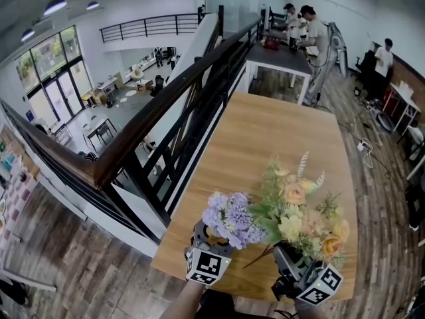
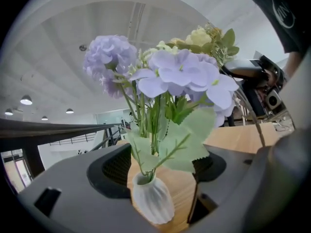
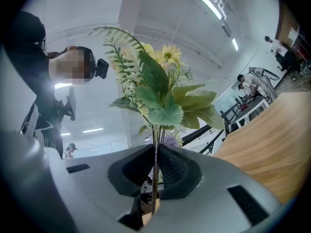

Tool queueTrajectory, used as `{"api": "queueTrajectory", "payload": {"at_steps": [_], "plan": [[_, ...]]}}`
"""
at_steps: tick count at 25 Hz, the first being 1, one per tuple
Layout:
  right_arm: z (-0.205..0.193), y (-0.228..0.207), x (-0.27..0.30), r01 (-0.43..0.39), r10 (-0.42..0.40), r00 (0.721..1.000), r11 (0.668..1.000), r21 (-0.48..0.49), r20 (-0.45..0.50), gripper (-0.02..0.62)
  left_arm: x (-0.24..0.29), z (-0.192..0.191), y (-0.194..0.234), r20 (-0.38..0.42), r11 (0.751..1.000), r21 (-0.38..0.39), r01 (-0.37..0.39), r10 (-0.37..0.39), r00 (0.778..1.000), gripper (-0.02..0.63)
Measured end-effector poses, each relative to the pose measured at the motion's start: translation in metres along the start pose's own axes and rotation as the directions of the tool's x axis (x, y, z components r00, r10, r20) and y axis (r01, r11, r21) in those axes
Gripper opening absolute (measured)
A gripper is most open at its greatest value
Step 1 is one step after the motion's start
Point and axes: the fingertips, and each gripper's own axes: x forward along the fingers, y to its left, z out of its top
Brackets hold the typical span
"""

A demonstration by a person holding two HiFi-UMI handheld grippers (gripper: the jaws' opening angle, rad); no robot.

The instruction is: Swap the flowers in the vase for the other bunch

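Note:
A small white ribbed vase [image 2: 153, 203] with purple hydrangeas [image 2: 180, 74] stands on the wooden table [image 1: 279, 131]. It sits between the jaws of my left gripper [image 2: 163, 169]. Bare wood shows between the vase and the right pad, so the jaws stand open around it. In the head view the purple flowers [image 1: 229, 218] hide the vase above my left gripper [image 1: 212, 239]. My right gripper [image 1: 287, 256] is shut on the thin stems of the yellow and peach bunch [image 1: 302, 211], holding it up just right of the purple one. In the right gripper view, the stems run between the pads of my right gripper [image 3: 156, 166], below the bunch's leaves [image 3: 160, 101].
Both grippers are near the table's front edge [image 1: 199, 278]. A dark stair railing [image 1: 166, 111] runs along the table's left side, with a drop to a lower floor beyond. Far behind stand a grey table [image 1: 279, 58] and several people [image 1: 312, 32].

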Motion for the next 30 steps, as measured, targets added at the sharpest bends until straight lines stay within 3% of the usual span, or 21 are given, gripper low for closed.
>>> {"api": "queueTrajectory", "payload": {"at_steps": [1, 3, 9, 18, 25, 30], "plan": [[-0.001, 0.0, -0.001, 0.001, -0.001, 1.0, 1.0, 0.0, -0.001, 0.048, -0.002, 0.001, 0.001, 0.008, 1.0, 0.017, -0.008, 0.008, 1.0, 0.332], [-0.002, -0.001, -0.001, 0.004, -0.004, 1.0, 1.0, -0.001, -0.003, 0.048, -0.006, 0.005, 0.003, 0.03, 0.998, 0.044, -0.034, 0.033, 0.999, 0.217], [-0.003, 0.0, 0.0, 0.007, -0.007, 1.0, 1.0, 0.002, -0.005, 0.048, -0.012, 0.014, 0.014, 0.084, 0.996, 0.001, -0.085, 0.085, 0.993, 0.101], [0.02, 0.011, 0.013, -0.022, 0.023, 0.999, 1.0, -0.022, 0.027, 0.048, -0.023, 0.045, 0.032, 0.155, 0.99, -0.065, -0.126, 0.135, 0.979, 0.084], [0.043, 0.025, 0.03, -0.05, 0.054, 0.996, 0.997, -0.052, 0.067, 0.048, -0.036, 0.071, 0.052, 0.202, 0.98, -0.162, -0.118, 0.15, 0.968, 0.083], [0.054, 0.031, 0.039, -0.07, 0.076, 0.993, 0.996, -0.062, 0.092, 0.048, -0.045, 0.082, 0.063, 0.203, 0.978, -0.16, -0.13, 0.162, 0.966, 0.081]]}}
